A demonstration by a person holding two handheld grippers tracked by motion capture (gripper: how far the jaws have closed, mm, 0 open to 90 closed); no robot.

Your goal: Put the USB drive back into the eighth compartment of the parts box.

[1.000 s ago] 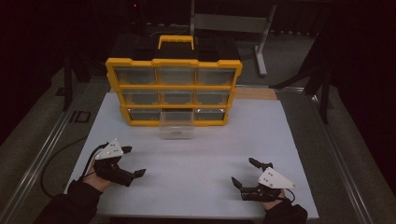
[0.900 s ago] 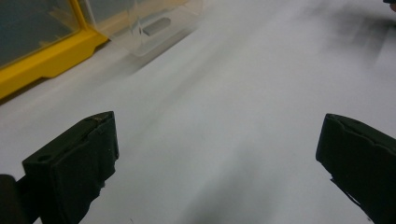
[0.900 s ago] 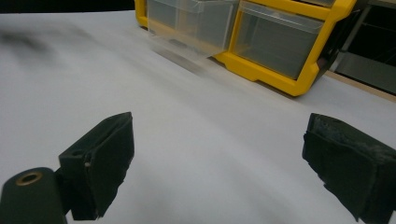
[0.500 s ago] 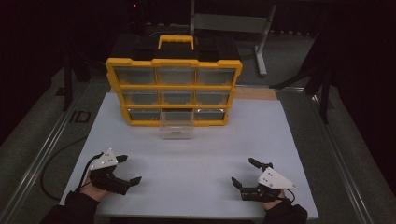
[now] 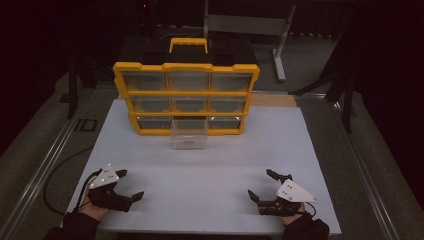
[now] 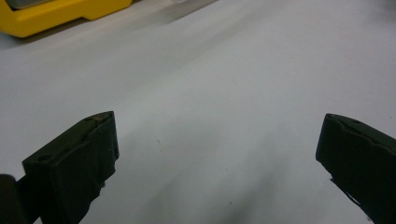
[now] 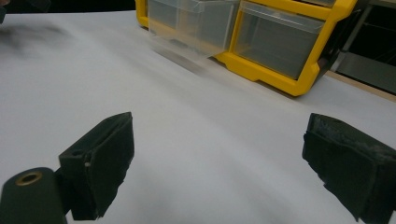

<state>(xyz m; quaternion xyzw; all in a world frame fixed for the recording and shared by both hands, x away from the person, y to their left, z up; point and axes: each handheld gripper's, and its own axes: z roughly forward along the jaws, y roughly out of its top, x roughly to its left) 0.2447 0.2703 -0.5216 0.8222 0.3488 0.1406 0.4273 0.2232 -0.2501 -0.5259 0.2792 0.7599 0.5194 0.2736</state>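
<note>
Scanning from my left: left claw (image 5: pixel 129 184) gapes wide, empty, over the white tabletop (image 5: pixel 200 175). Yellow drawer cabinet (image 5: pixel 186 97) stands at the far edge, its clear drawer (image 5: pixel 189 134) pulled out. Right claw (image 5: pixel 262 184) spread wide, empty.

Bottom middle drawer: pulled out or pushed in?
Pulled out. The clear drawer juts forward of the organizer's yellow frame onto the table, unlike its neighbours.

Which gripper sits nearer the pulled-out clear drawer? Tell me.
Neither clearly. The left gripper is at the near left corner of the table, the right gripper at the near right; the clear drawer lies roughly midway between them, far forward of both.
</note>
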